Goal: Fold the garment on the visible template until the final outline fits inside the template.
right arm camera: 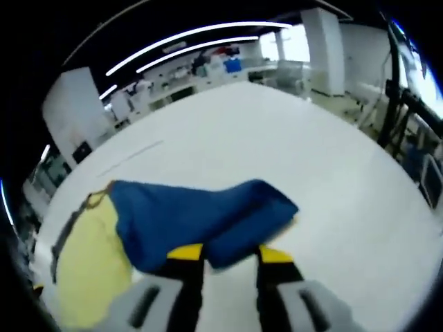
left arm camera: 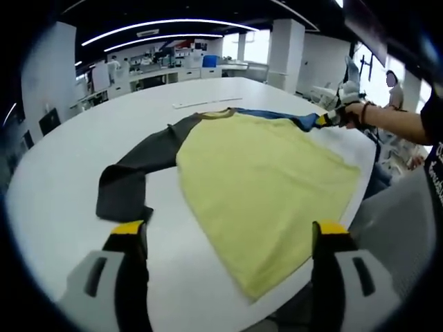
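Note:
A shirt with a yellow body (left arm camera: 266,183) lies flat on the white table (left arm camera: 62,207). Its dark grey sleeve (left arm camera: 135,173) stretches out to the left, and the cuff ends just above my left jaw tip. My left gripper (left arm camera: 228,232) is open over the shirt's near edge with nothing between its fingers. The blue sleeve (left arm camera: 277,116) runs to the far right, where a person's hand holds my right gripper (left arm camera: 331,119). In the right gripper view the blue sleeve (right arm camera: 201,214) bunches up and my right gripper (right arm camera: 230,254) is shut on its end. The yellow body (right arm camera: 90,263) shows at the left.
A thin pale strip (left arm camera: 208,103) lies on the table beyond the collar, also visible as the strip (right arm camera: 131,155) in the right gripper view. The table's curved edge (left arm camera: 360,200) runs close to the shirt's right side. Office desks stand in the background.

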### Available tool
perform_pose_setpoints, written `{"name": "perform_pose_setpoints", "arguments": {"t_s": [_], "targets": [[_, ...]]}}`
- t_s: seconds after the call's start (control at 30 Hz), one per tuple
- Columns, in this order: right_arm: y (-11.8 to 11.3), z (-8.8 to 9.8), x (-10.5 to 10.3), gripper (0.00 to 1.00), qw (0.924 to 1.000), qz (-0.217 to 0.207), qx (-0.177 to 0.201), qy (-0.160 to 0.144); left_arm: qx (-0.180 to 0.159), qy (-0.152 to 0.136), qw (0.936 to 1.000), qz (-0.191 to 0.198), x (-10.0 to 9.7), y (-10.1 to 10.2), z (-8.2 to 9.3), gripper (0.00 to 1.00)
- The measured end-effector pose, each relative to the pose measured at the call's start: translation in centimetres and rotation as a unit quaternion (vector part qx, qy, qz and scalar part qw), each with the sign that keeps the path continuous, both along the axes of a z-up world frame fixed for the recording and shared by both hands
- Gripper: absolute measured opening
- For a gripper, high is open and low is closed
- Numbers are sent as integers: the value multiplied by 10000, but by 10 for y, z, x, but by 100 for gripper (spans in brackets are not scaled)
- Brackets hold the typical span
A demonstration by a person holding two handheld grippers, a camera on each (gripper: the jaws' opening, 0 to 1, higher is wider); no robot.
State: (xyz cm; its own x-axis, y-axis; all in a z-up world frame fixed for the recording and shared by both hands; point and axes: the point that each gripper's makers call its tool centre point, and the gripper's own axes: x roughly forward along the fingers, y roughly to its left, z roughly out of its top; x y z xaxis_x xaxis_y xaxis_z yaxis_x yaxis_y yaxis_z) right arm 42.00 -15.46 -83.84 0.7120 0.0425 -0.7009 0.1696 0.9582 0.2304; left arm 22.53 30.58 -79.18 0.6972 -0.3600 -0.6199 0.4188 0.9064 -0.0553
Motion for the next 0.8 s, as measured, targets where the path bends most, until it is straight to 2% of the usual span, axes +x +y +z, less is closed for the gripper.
{"name": "perform_pose_setpoints", "arguments": {"t_s": [0.1, 0.17, 0.2, 0.37, 0.5, 0.63, 0.8], "targets": [[2, -2, 0, 13, 9999, -142, 34, -2, 45, 24, 10000, -17, -1, 0, -1, 95], [2, -3, -2, 3, 9998, -172, 28, 55, 48, 31, 10000, -14, 0, 0, -1, 95], [1, -3, -1, 2, 9998, -210, 46, 33, 42, 20, 10000, -6, 0, 0, 0, 95], [-2, -2, 0, 0, 9999, -116, 106, 71, 49, 9, 10000, 6, 1, 1, 1, 95], [-5, 2, -1, 0, 9994, 331, -19, 132, 90, 91, 9999, 6, -1, 2, -1, 93], [-20, 11, -8, 0, 9983, 416, -320, 245, 76, 64, 9999, 41, -1, 2, 0, 93], [-40, 11, -10, 0, 9963, 604, -508, 328, 69, 51, 10000, -1, -1, -2, 1, 94]]}}
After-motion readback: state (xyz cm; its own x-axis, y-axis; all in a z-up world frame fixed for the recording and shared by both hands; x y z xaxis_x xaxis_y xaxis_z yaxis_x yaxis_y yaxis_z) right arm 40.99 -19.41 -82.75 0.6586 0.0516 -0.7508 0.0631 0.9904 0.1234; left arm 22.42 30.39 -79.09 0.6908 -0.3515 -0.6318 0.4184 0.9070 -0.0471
